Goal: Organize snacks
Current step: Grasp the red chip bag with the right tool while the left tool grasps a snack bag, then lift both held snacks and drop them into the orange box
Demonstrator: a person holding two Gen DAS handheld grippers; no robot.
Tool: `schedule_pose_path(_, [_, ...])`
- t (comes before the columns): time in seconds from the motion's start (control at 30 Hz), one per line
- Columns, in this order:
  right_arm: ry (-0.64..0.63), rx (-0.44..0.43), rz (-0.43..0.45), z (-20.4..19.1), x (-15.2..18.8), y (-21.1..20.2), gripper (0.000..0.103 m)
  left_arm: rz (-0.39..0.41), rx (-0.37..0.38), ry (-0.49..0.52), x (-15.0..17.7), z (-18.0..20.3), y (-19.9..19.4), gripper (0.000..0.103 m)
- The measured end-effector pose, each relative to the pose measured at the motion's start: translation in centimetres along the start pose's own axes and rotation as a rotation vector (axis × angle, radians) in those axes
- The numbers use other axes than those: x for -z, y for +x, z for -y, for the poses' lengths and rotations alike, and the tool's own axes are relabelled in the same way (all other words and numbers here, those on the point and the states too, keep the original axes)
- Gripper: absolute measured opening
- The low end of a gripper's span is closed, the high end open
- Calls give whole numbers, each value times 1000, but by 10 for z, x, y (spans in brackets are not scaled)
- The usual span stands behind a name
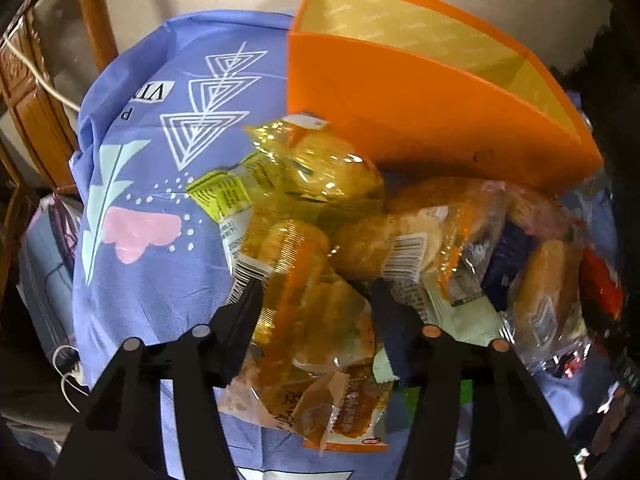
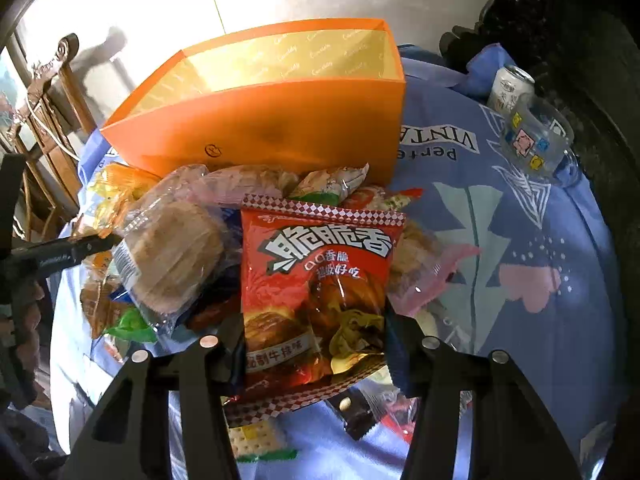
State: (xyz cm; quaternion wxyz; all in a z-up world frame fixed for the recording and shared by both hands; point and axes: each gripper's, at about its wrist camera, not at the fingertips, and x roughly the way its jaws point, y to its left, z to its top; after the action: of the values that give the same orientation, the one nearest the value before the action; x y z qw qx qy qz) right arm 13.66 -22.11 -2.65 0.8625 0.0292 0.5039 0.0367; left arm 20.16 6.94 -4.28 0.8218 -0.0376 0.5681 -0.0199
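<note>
While each claw grips one packet – left (image 1: 316,292) yellow-wrapped, right (image 2: 312,332) red – one orange box (image 2: 280,128) stands behind

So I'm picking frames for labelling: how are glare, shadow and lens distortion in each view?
Left wrist view: dim, warm cast, glare specks on the clear bread wrappers, dark corners, and the orange box bowed by the fisheye.
Right wrist view: blown-out sunlight on the wall at upper left, sheen on the red snack bag, the right side in deep shadow, the tablecloth edges curved.
</note>
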Motion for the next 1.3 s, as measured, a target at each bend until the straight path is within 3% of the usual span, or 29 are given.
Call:
schedule_pose_path(0.3, [0, 4, 2, 4, 6, -11, 54, -25, -52, 38, 9, 8, 5, 52])
schedule_pose_path(0.4, [-6, 4, 2, 0, 6, -13, 54, -19, -95, 49, 16, 14, 2, 40])
schedule_pose_path(0.47, [-12, 2, 5, -2, 6, -16, 54, -26, -39, 30, 19, 14, -6, 28])
schedule_pose_path(0.67, [-12, 7, 22, -6, 6, -26, 54, -31, 12, -11, 33, 8, -18, 23])
schedule_pose_path(0.8, [-17, 5, 46, -10, 7, -36, 54, 6, -10, 15, 36, 13, -40, 21])
schedule_pose_path(1.1, [-38, -25, 114, -17, -6, -62, 54, 129, 38, 21, 19, 19, -98, 21])
schedule_pose_path(1.3, [-48, -41, 191, -15, -43, -80, 54, 231, 107, 71, -26, 50, -134, 22])
